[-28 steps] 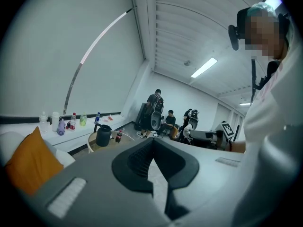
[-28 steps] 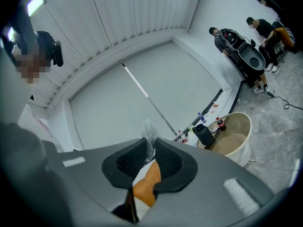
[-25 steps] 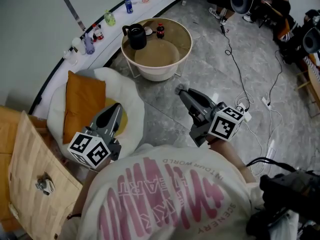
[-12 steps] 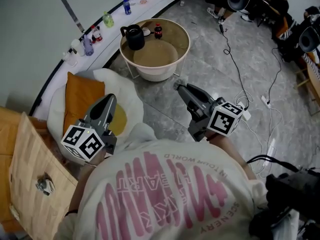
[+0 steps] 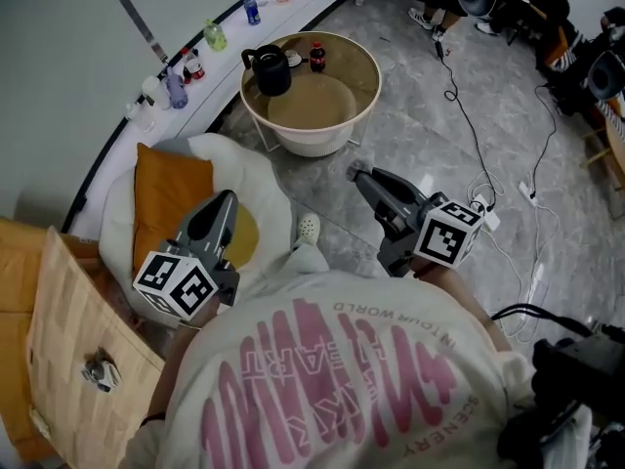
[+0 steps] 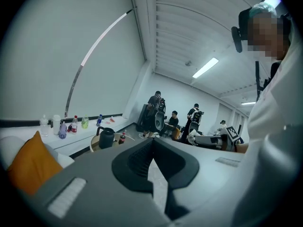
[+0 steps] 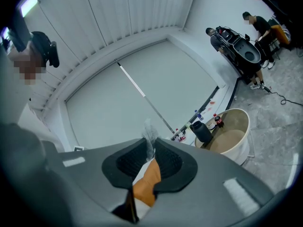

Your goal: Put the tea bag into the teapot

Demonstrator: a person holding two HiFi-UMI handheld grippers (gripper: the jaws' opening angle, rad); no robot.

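The black teapot [image 5: 270, 69] stands on a round, white-walled side table [image 5: 293, 145], with a small cola bottle [image 5: 316, 57] next to it. My right gripper [image 5: 354, 172] hovers over the floor short of the table and points toward it. In the right gripper view that gripper [image 7: 150, 141] is shut on a small pale tea bag [image 7: 148, 130], which sticks up past the tips, and the teapot [image 7: 201, 131] shows ahead to the right. My left gripper [image 5: 228, 196] hangs over the beanbag. Its tips [image 6: 152, 142] meet with nothing between them.
A white beanbag [image 5: 264, 179] with an orange cushion [image 5: 166, 203] lies left of the table. Several bottles [image 5: 176, 86] stand on the wall ledge. Cables [image 5: 469, 135] trail over the floor at right, and people with equipment [image 5: 576, 27] are at the far right. A white shoe [image 5: 308, 228] shows between the grippers.
Both grippers keep their pose and their closure. The head view has swayed a little, and a white shoe has come into sight between the grippers.
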